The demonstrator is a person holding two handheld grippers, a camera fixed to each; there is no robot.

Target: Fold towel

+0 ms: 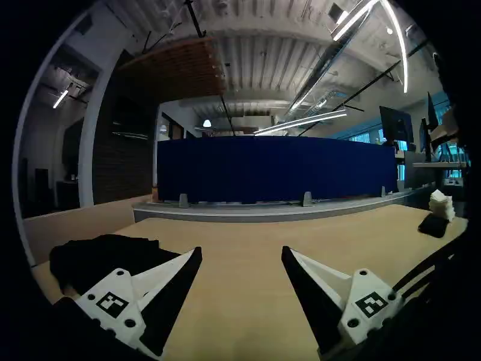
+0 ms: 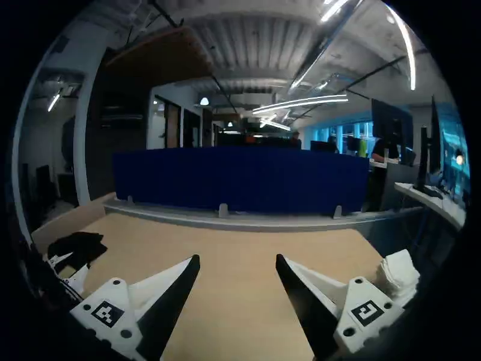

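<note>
fingers of the left gripper (image 1: 240, 249) stand wide apart with nothing between them, hovering over a light wooden tabletop (image 1: 240, 289). the right gripper (image 2: 237, 257) is likewise spread and empty above the table. the likeliest towel to fold is a crumpled black fabric heap (image 1: 102, 259), lying on the table at about eight o'clock in the left gripper view, just beyond that gripper's left finger and partly hidden by it. in the right gripper view the same heap (image 2: 75, 245) sits farther off at nine o'clock. a stack of neatly folded white cloths (image 2: 400, 271) rests at four o'clock in the right gripper view, just beside the right finger. the same stack (image 1: 442, 204) shows at three o'clock in the left gripper view, with a small dark bundle (image 1: 433, 225) just beside it on the near side. a long dark blue divider panel (image 1: 270, 168) closes the far edge at twelve o'clock. judging from this, folding hasn't begun and the step in hand is fetching the heap. to do it well, i'd swing the left gripper toward eight o'clock, come down low on a loose edge rather than the bulk, pinch a single layer and drag it to the bare middle. the right gripper could then take a second corner so the cloth is spread flat before any fold.
</note>
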